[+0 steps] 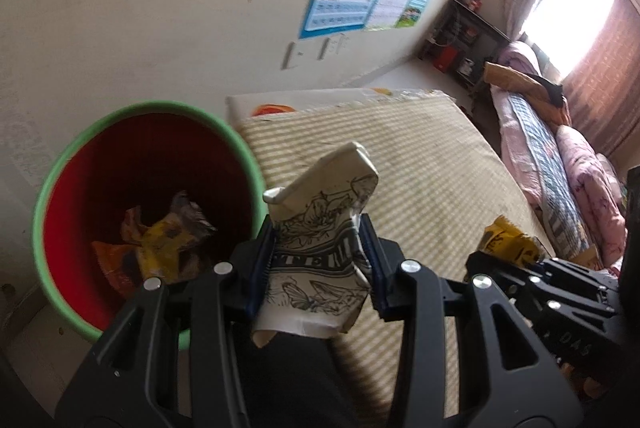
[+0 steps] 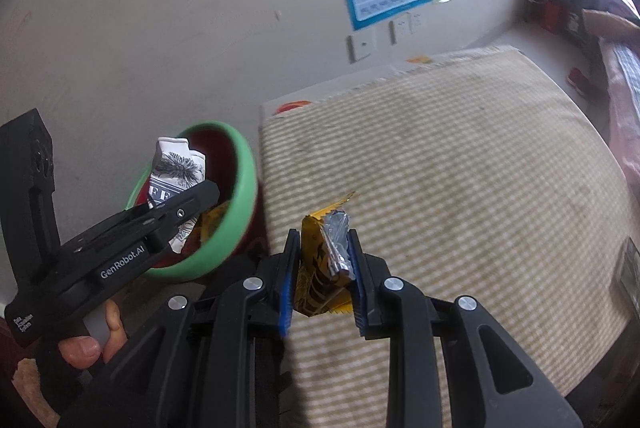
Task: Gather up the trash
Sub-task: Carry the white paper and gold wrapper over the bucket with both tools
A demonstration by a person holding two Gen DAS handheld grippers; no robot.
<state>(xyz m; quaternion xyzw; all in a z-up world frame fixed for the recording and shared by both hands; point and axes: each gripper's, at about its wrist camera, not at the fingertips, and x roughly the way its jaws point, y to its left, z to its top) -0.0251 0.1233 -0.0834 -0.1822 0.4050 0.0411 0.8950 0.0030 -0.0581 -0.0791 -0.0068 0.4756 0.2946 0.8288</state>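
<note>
step: drop trash in bin | left gripper point(image 1: 320, 252) clamps crushed paper cup point(image 1: 320, 228) beside the bin point(image 1: 52, 187) rim | right gripper point(image 2: 324, 268) pinches yellow wrapper point(image 2: 324, 260) over striped mat point(image 2: 460, 167) | tip: bring each fully over the opening before letting go, cup first

Pale floor point(image 2: 532, 39), striped mat point(image 2: 460, 167) spread on it, green-rimmed bin point(image 1: 52, 187) beside (apparently touching)
</note>
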